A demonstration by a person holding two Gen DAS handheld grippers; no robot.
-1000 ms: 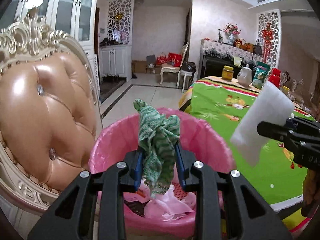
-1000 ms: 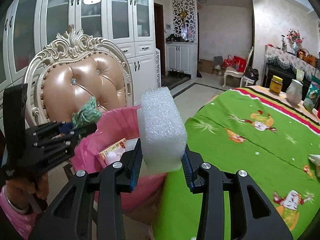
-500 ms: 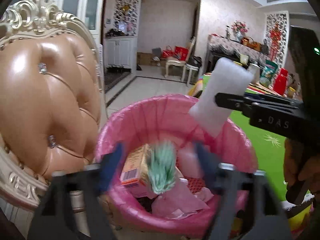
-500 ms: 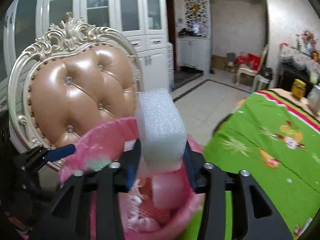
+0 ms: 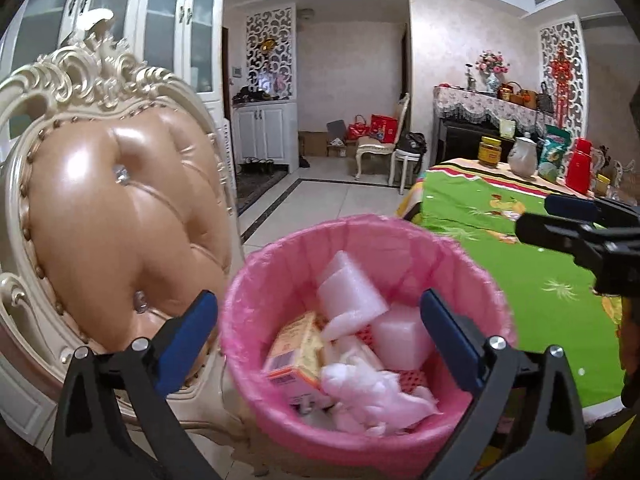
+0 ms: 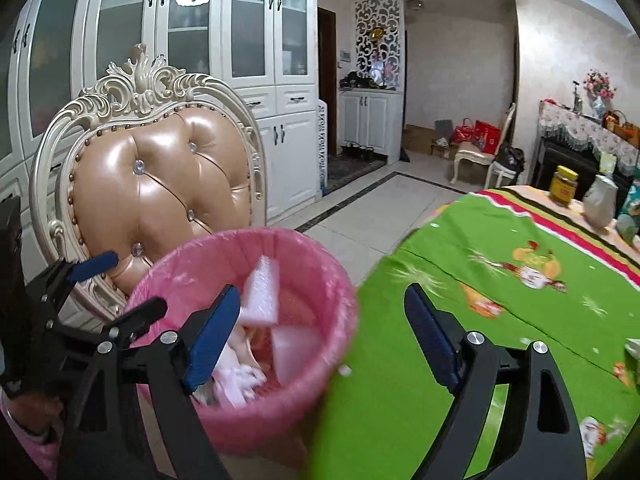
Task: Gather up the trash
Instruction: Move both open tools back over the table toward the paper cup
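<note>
One pink-lined bin (image 5: 362, 236), two white foam blocks (image 5: 348, 294), one carton (image 5: 298, 354).

In your left view the bin (image 5: 360, 432) hides its own base behind the gripper arms, and the rubbish at its front is smeared by motion. The box (image 5: 298, 354) label there is too blurred to read. In your right view the picture's lower edge cuts off the green surface (image 6: 480, 320), and your sleeve (image 6: 28, 436) barely shows at the corner.
</note>
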